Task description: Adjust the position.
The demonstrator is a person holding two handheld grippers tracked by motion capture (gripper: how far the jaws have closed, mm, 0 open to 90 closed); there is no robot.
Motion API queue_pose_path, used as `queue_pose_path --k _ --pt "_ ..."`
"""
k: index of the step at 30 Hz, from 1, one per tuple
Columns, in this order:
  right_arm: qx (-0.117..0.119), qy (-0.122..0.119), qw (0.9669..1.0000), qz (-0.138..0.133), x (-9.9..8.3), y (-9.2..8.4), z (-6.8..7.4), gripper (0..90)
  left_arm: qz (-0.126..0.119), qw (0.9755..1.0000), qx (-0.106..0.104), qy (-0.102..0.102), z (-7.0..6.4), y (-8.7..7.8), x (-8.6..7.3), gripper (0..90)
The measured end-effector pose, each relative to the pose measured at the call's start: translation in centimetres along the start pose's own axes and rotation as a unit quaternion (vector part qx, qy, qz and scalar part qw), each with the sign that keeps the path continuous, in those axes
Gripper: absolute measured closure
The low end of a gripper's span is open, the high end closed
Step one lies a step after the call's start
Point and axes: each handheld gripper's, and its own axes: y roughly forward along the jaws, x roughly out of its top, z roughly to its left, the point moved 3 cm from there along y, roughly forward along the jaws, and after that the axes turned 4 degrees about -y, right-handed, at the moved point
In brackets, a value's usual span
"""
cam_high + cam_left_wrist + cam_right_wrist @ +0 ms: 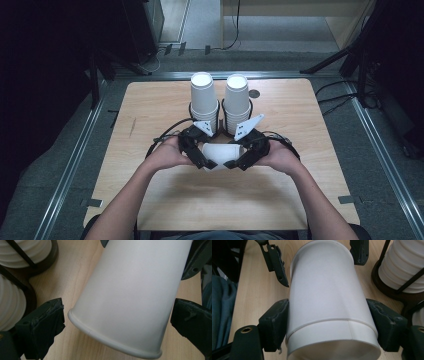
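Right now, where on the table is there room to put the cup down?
The light wooden table is bare left and right of the hands, and along its near edge. The far middle is crowded: two stacks of white paper cups stand right behind the white paper cup held sideways.

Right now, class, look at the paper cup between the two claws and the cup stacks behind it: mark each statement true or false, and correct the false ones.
1. The right claw grips the paper cup. True.
2. The left claw presses on the cup. False: its pads stand apart from the cup's rim end.
3. The cup stands upright on the table. False: it lies sideways between the claws.
4. Two cup stacks stand in black wire holders behind the claws. True.
5. The cup is red. False: it is white.
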Motion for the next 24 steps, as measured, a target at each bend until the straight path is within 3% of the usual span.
queue_pose_path --k 7,10,16,19,23,24 --pt "-0.001 0.006 0.9997 -0.024 -0.1 -0.9 -0.2 23.0 -0.036 0.9991 -0.019 -0.013 0.1 -0.7 -0.1 0.0" --pt "0.0 0.007 0.9992 -0.04 -0.1 -1.5 -0.2 23.1 -0.059 0.9974 -0.034 -0.023 0.1 -0.9 -0.2 0.0" --pt "-0.004 0.008 0.9985 -0.053 0.0 -2.1 -0.2 23.2 -0.069 0.9963 -0.044 -0.029 0.1 -0.9 -0.5 0.0" --pt "-0.003 0.009 0.9981 -0.06 0.0 -2.4 -0.2 23.2 -0.077 0.9948 -0.057 -0.035 0.2 -1.0 -0.6 0.0" --pt "0.002 0.014 0.9962 -0.086 0.3 -3.2 -0.2 23.2 -0.106 0.9896 -0.081 -0.054 0.2 -1.0 -0.4 0.0" --pt "0.002 0.014 0.9962 -0.086 0.3 -3.2 -0.2 23.2 -0.106 0.9896 -0.081 -0.054 0.2 -1.0 -0.4 0.0"
